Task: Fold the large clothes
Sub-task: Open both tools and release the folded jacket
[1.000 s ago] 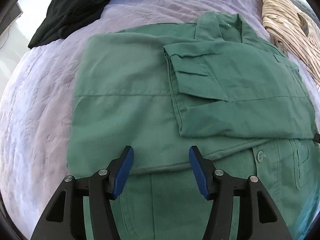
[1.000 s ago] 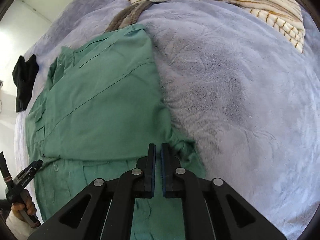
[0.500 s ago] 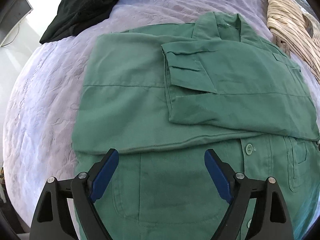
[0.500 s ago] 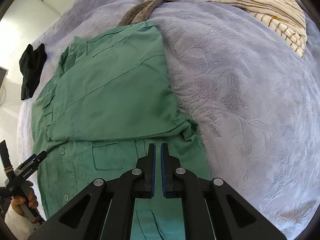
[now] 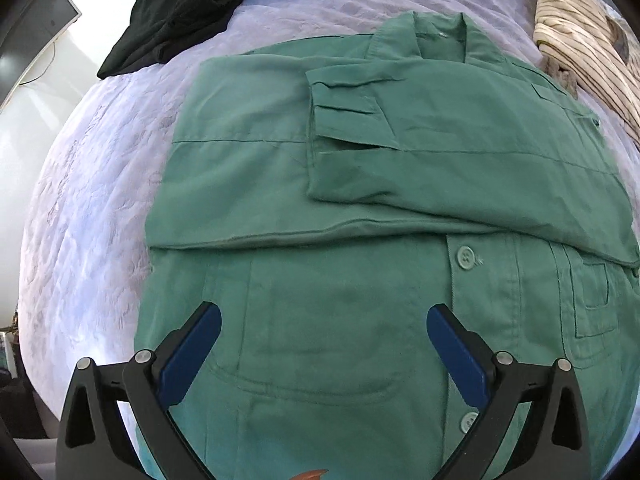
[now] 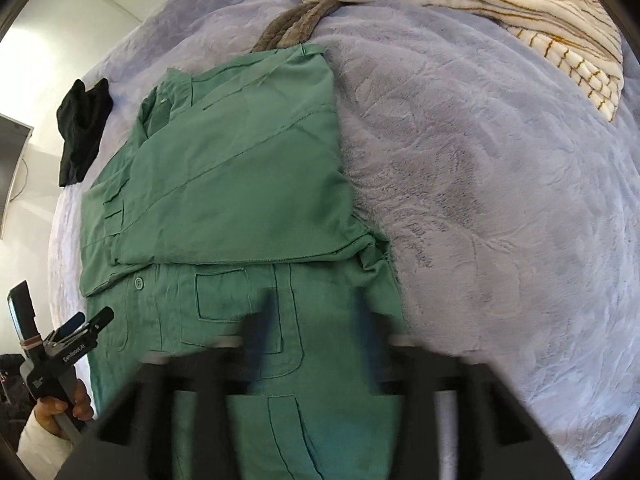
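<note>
Green work shirt (image 5: 360,184) lies front up on a lilac plush bed (image 6: 500,200), collar at the far end, long axis running toward the cameras, both sleeves folded across the chest; its hem is cut off below. Left claw (image 5: 324,344) has just been opening and stands wide over the shirt, nothing between. Right claw (image 6: 312,320), blurred, has also just been parting, empty. Black garment (image 5: 176,12) and striped cloth (image 6: 480,4) lie beyond; white walls behind.
</note>
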Demonstrator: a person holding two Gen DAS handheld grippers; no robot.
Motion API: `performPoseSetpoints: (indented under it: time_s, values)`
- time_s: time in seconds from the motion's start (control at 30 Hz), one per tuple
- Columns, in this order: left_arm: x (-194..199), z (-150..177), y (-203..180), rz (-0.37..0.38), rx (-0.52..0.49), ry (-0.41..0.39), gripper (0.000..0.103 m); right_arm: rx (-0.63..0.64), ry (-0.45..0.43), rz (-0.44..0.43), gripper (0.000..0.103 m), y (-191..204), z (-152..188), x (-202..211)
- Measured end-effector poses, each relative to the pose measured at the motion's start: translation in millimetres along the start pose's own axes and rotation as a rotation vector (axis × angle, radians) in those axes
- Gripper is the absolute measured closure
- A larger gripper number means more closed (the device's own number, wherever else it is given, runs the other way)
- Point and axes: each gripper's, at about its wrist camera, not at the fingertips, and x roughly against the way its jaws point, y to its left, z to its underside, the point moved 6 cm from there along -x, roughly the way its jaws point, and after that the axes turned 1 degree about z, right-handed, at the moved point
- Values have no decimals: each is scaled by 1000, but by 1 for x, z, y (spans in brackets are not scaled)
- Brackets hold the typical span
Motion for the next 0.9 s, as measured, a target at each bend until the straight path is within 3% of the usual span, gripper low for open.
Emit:
performPoseSetpoints:
  time_s: [0.2,0.27,0.4,0.7,0.9]
  values:
    - [7,9,-10,-4,12,12,0,28,-5,-40,38,1,-2,6]
    - [12,13,-13,-4,14,4,0,30,-10,-51,27,0,-2,7]
    - [15,20,-16,-10,2,-4,0,27,-31,-76,18,-1,2,11]
    - [17,41,-24,36,-39,8,0,-4,-49,-85,17,-4,23,13]
    - [25,61,-16,106,-40,7,0,-51,-49,-94,17,-2,47,14]
